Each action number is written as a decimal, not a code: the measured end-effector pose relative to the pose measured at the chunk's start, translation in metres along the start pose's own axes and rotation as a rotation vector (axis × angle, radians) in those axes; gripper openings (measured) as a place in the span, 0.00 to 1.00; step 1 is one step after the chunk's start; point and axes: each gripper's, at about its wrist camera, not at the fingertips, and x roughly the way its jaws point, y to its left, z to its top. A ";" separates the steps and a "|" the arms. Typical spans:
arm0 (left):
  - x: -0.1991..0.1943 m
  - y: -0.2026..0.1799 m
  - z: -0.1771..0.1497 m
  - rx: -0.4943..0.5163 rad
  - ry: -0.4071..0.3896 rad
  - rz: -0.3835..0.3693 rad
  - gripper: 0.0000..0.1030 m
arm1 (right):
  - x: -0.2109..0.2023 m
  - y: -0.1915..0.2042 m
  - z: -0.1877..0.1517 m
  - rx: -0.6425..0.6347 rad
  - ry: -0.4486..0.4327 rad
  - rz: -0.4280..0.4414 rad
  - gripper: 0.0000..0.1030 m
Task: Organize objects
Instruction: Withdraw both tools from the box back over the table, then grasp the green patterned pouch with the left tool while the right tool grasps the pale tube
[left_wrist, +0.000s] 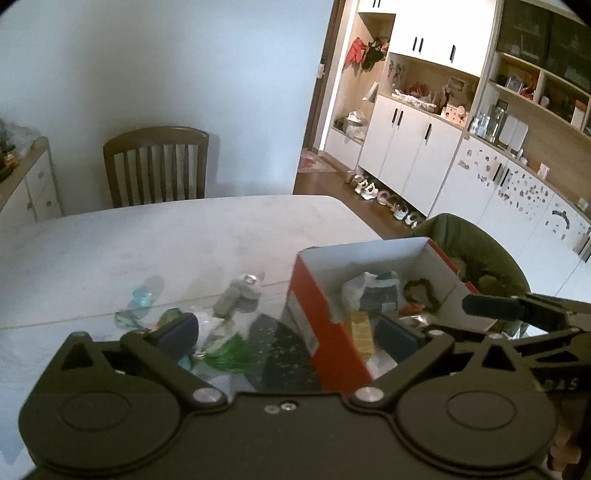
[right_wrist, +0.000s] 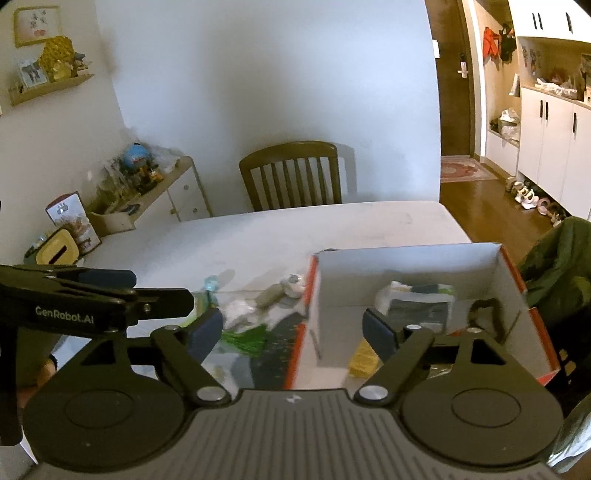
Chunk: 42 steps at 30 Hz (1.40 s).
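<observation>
On table (left_wrist: 129, 240), right side: red cardboard box (left_wrist: 310, 310) sitting open, holding yellow packet (left_wrist: 361, 328), dark pouch (left_wrist: 380, 295), brown ring (left_wrist: 423, 291). Loose clutter lying just left of box: green tassel (left_wrist: 229, 356), grey fob (left_wrist: 227, 302), blue bottle (left_wrist: 144, 293). Box wall sitting between both tongs. Left gripper (left_wrist: 291, 332) jaws spread wide, pinching nothing. Right gripper (right_wrist: 295, 328) jaws spread, empty. Wooden chair (right_wrist: 291, 173) standing beyond table.

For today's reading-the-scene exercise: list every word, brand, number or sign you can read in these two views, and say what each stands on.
"GenRobot.AI": on the side of the left claw, seen from the right wrist view.
White letters on the right claw: too blurred to read.
Label on the red box: too blurred to read.
</observation>
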 end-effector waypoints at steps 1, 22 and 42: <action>0.000 0.005 -0.001 0.001 0.003 0.000 1.00 | 0.001 0.005 -0.001 0.007 -0.001 0.011 0.83; 0.025 0.115 -0.014 -0.037 -0.021 0.011 1.00 | 0.070 0.089 -0.012 -0.036 0.050 -0.076 0.83; 0.114 0.136 -0.042 0.015 0.022 0.045 0.99 | 0.196 0.079 0.024 0.044 0.220 -0.072 0.83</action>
